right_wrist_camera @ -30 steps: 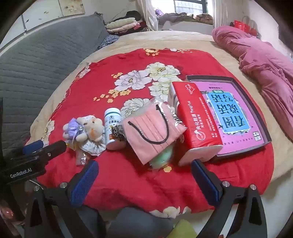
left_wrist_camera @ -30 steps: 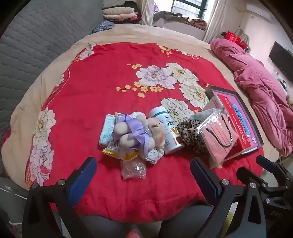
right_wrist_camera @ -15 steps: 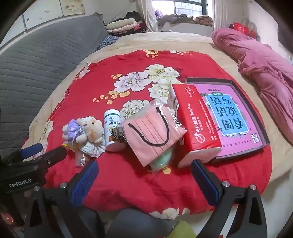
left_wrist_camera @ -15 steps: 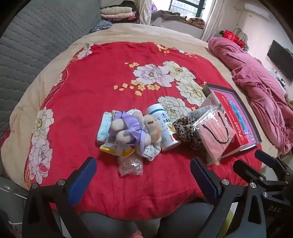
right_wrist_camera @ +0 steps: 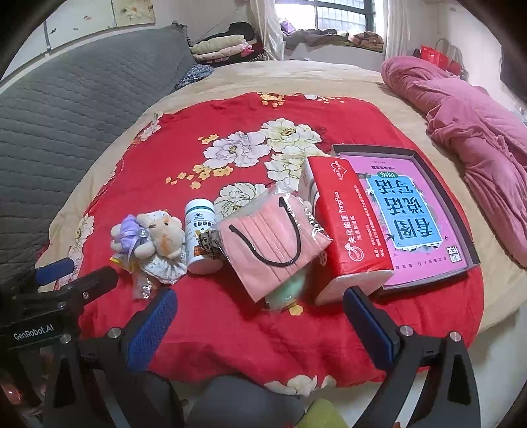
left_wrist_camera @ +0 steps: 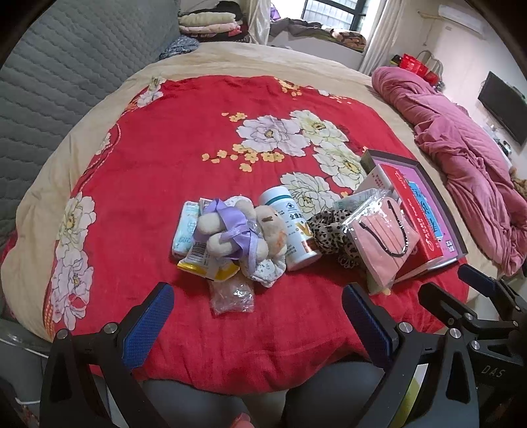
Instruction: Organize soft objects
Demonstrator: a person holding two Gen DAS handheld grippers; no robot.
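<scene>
**Both grippers drawn back from the pile on the red blanket**

Against the earlier pictures, little has changed on the bed: every item lies where it lay a second ago. What differs is the framing — the pile sits slightly smaller and farther off in both wrist views, so the grippers have eased back a little.

The left gripper point(left_wrist_camera: 257, 316) hangs over the near edge of the red floral blanket point(left_wrist_camera: 164, 158), jaws spread wide and empty. The right gripper point(right_wrist_camera: 260, 317) is likewise released, holding nothing, above the same edge.

The soft things lie in a row near that front edge. The plush bear with its purple ribbon point(left_wrist_camera: 237, 230) rests on some small packets point(left_wrist_camera: 201, 256), with a clear crinkled bag point(left_wrist_camera: 232, 294) just in front of it. Touching the bear's right side is a white bottle point(left_wrist_camera: 293, 230) lying down, then a leopard-print scrunchie point(left_wrist_camera: 329, 230), then a pack of pink masks point(right_wrist_camera: 273, 243) leaning against a red tissue pack point(right_wrist_camera: 346, 227). The tissue pack overlaps a purple-lidded flat box point(right_wrist_camera: 415, 210).

The blanket is spread on a beige bedcover point(right_wrist_camera: 296, 75). A grey quilted headboard point(right_wrist_camera: 66, 115) runs along the left, a rumpled pink quilt point(right_wrist_camera: 467, 125) lies at the right, and folded clothes point(right_wrist_camera: 224, 46) and a window point(right_wrist_camera: 342, 16) show at the far end.
</scene>
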